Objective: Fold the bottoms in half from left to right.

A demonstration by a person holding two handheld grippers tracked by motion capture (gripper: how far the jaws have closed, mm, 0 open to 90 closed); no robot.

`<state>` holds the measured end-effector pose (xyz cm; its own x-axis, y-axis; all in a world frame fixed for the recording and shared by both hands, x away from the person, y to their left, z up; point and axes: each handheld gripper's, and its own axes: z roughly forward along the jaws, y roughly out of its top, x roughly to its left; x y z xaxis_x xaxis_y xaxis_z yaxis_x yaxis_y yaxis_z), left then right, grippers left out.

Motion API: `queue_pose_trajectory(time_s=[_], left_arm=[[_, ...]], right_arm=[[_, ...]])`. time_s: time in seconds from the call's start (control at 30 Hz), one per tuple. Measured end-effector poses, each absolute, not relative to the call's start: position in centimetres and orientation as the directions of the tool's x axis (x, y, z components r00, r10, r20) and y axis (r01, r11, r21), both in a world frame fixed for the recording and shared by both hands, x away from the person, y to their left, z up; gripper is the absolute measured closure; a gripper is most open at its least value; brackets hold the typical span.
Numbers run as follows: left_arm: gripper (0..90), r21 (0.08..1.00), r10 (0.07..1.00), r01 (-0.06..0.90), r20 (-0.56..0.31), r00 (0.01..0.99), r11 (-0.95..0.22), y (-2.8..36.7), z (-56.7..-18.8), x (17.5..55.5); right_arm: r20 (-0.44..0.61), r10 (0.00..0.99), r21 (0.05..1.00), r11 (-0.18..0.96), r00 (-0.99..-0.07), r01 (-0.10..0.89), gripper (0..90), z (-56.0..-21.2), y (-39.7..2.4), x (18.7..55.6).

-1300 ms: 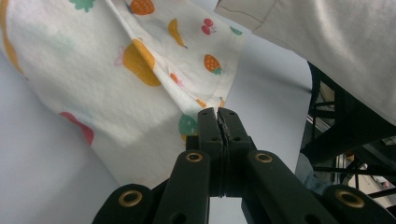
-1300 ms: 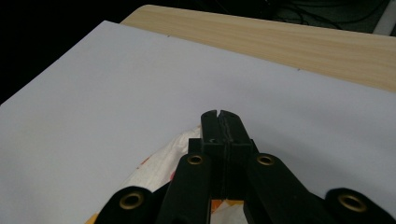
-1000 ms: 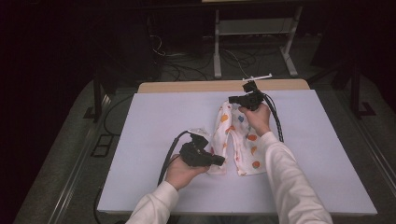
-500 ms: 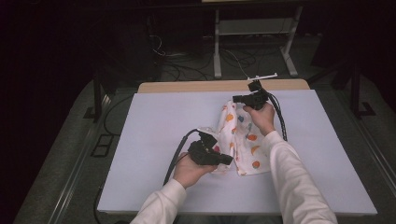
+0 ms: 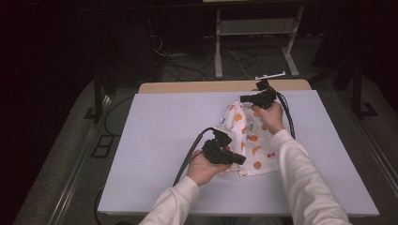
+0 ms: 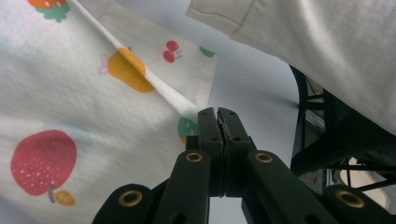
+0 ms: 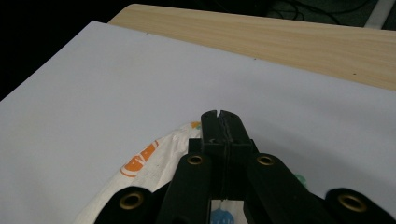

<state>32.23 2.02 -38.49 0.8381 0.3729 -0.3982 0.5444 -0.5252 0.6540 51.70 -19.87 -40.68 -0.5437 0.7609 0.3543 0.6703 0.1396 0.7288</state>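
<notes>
On the white table point(image 5: 155, 140), my left gripper point(image 6: 218, 122) and right gripper point(image 7: 219, 123) each clamp an edge of the fruit-print cloth point(image 5: 251, 140), stretched between them.

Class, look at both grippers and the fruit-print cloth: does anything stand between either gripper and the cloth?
Nothing visible does. The left gripper is shut on a fold of the fruit-print cloth, and the right gripper is shut at the cloth's far end.
</notes>
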Motion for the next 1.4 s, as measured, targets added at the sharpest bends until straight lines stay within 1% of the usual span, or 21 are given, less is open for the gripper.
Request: queue_pose_trajectory(time_s=[0.17,0.43,0.73,0.93,1.4], left_arm=[[89.1,0.656,0.373,0.549,-0.404,0.835,-0.519,0.9,-38.6,32.5],[89.1,0.651,0.367,0.556,-0.418,0.831,-0.516,-0.6,-39.2,32.8],[89.2,0.647,0.354,0.558,-0.432,0.830,-0.519,-2.3,-39.9,32.8],[89.1,0.648,0.340,0.549,-0.432,0.836,-0.527,-3.4,-39.9,32.9],[89.2,0.638,0.334,0.547,-0.433,0.837,-0.543,-6.2,-40.2,33.4]], right_arm=[[0.357,0.772,0.707,0.145,-0.526,0.692,88.5,-41.0,-20.6,52.3],[0.368,0.767,0.694,0.149,-0.525,0.704,88.5,-41.4,-21.4,52.8],[0.344,0.781,0.683,0.172,-0.520,0.710,88.4,-41.7,-21.6,52.9],[0.316,0.784,0.679,0.206,-0.534,0.705,88.4,-41.5,-21.8,53.0],[0.295,0.779,0.671,0.243,-0.553,0.701,88.3,-41.6,-22.1,53.6]])
